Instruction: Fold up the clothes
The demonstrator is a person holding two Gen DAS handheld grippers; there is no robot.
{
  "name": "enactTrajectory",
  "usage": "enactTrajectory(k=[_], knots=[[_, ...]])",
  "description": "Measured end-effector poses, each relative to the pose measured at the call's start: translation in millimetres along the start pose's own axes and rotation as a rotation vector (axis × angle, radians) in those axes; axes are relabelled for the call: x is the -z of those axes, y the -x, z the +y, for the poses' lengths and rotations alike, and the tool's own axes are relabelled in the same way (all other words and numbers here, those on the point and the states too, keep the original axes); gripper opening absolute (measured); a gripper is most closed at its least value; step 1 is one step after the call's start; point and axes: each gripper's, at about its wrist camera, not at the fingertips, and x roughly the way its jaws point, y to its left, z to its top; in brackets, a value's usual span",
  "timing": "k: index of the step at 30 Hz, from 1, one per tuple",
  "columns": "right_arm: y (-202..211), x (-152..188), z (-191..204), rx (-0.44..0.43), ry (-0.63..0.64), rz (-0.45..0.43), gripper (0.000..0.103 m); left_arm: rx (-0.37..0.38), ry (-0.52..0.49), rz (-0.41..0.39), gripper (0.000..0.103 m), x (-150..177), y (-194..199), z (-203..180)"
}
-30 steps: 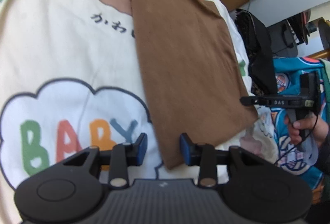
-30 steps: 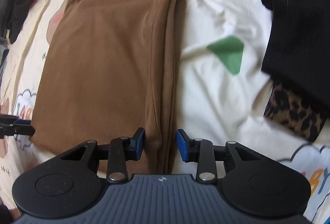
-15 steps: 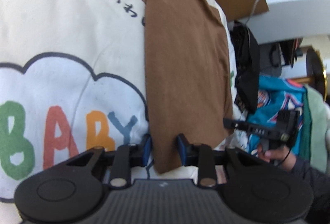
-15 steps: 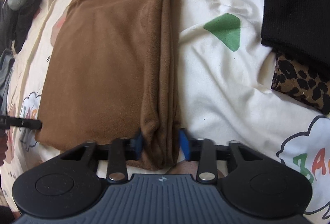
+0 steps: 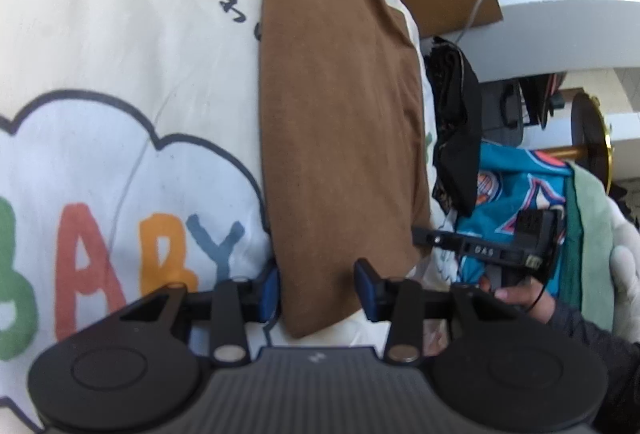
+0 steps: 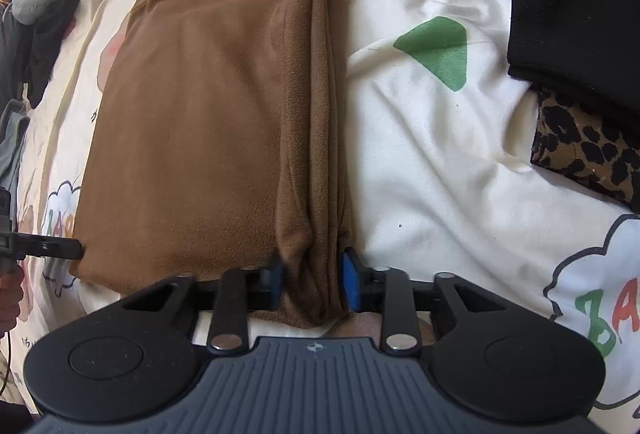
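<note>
I am closing my right gripper [image 6: 310, 280] on the folded brown fleece garment [image 6: 208, 126]; my left gripper [image 5: 316, 286] is opening, straddling its near corner.

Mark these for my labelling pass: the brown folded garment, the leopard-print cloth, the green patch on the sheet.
brown folded garment [image 6: 192, 138], right wrist view, flat top layer.
leopard-print cloth [image 6: 580, 142], right wrist view, exposed middle.
green patch [image 6: 440, 50], right wrist view, centre.

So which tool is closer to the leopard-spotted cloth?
Right. The right tool is closing on the brown garment's edge nearest the leopard-spotted cloth; the left tool, opening around its far corner, lies across the garment.
</note>
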Motion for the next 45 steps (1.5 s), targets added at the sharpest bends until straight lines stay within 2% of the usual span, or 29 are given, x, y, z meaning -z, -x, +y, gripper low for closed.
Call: enactTrajectory(k=[1, 4, 11, 26, 31, 37, 40, 41, 43, 44, 45], knots=[[1.2, -0.8, 1.7, 0.002, -0.006, 0.006, 0.016, -0.014, -0.009, 0.007, 0.015, 0.6, -1.7, -1.3], [6.7, -4.0, 8.2, 0.010, -0.020, 0.006, 0.010, -0.013, 0.004, 0.001, 0.008, 2.3, 2.6, -1.4], [21.2, 9.3, 15.4, -0.015, -0.164, -0.029, 0.008, -0.018, -0.011, -0.014, 0.006, 1.5, 32.4, -13.7], [21.6, 42.7, 63.8, -0.095, -0.324, -0.028, 0.007, -0.082, -0.096, 0.030, 0.005, -17.8, 80.4, -19.7], [22.9, 61.4, 72.1, -0.092, -0.367, -0.024, 0.007, -0.105, -0.100, 0.055, 0.005, -8.5, 89.5, -20.2], [15.7, 81.0, 78.4, -0.083, -0.382, -0.006, 0.008, -0.125, -0.057, 0.072, 0.005, 10.8, 95.0, -8.2], [9.7, 84.7, 71.3, -0.067, -0.416, 0.010, 0.015, -0.164, -0.048, 0.085, 0.006, 16.5, 94.3, 3.3], [10.2, 84.4, 67.8, -0.062, -0.432, 0.012, 0.022, -0.192, -0.045, 0.092, 0.007, 17.2, 92.7, 6.5], [17.3, 82.1, 64.6, -0.049, -0.435, 0.002, 0.030, -0.248, -0.054, 0.104, 0.007, 17.2, 92.6, 9.6], [20.9, 80.7, 63.4, -0.042, -0.434, -0.003, 0.041, -0.274, -0.061, 0.108, 0.009, 16.7, 94.1, 10.1], [24.4, 78.4, 64.0, -0.027, -0.423, -0.005, 0.045, -0.292, -0.067, 0.106, 0.012, 15.2, 97.7, 10.1]])
